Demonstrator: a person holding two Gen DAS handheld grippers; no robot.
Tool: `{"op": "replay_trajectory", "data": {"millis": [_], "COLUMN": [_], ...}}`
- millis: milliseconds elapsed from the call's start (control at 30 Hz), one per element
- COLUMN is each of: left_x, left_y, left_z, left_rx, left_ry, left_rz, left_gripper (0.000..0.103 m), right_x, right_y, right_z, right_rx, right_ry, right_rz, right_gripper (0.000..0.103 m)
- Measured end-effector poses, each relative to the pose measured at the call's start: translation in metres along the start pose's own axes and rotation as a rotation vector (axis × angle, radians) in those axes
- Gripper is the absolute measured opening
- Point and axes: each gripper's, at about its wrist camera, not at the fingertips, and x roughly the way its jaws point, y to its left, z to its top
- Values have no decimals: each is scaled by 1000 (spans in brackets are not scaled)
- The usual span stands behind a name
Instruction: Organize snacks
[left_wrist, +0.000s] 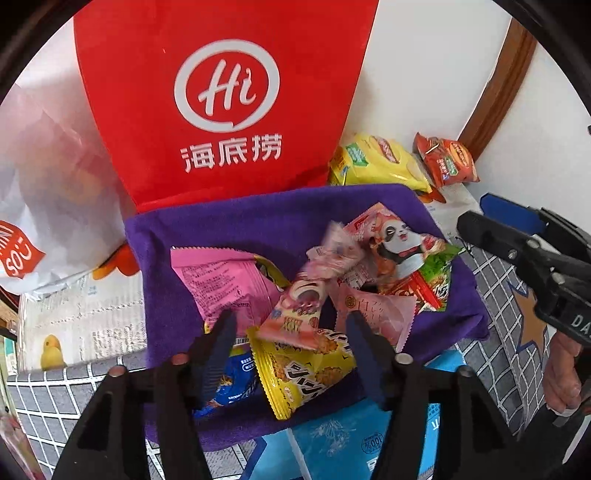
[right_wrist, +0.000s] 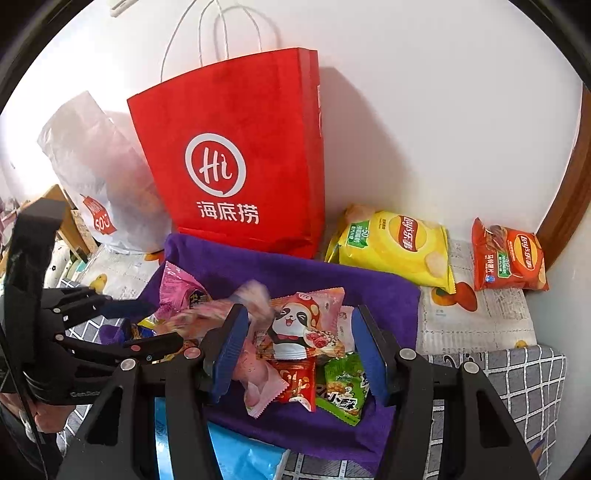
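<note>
Hovering over snack pile (left_wrist: 314, 295) on purple towel (right_wrist: 295, 273); both grippers, left gripper (left_wrist: 291, 328) and right gripper (right_wrist: 297, 350), jaws spread, empty. Isolate one packet, pinch its edge, avoid dragging neighbours.

Small snack packets (right_wrist: 295, 350) lie heaped before me on a purple towel (right_wrist: 306, 273); two crisp bags (right_wrist: 391, 247) lie apart.

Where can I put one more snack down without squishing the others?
Bare purple towel lies between the red bag and the snack pile, and along the near edge below the green packet. The printed cloth before the orange chips is bare too. The towel's middle is crowded.
</note>
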Motion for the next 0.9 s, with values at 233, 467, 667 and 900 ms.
{"op": "replay_trajectory", "data": {"millis": [233, 467, 667, 900], "left_x": [-14, -42, -69, -109], "left_y": [11, 15, -1, -24], "left_z": [6, 7, 8, -6], "left_rx": [-44, -67, -50, -32], "left_ry": [-20, -73, -94, -149], "left_rz": [10, -26, -40, -31], "left_gripper": [71, 71, 76, 84], "right_x": [-9, -32, -69, -125], "right_y": [4, 20, 28, 38], "right_z": [1, -4, -24, -53], "right_rx": [1, 6, 24, 38], "right_ry": [-19, -52, -57, -81], "right_rz": [-14, -84, -127, -188], "right_gripper": [58, 58, 58, 71]}}
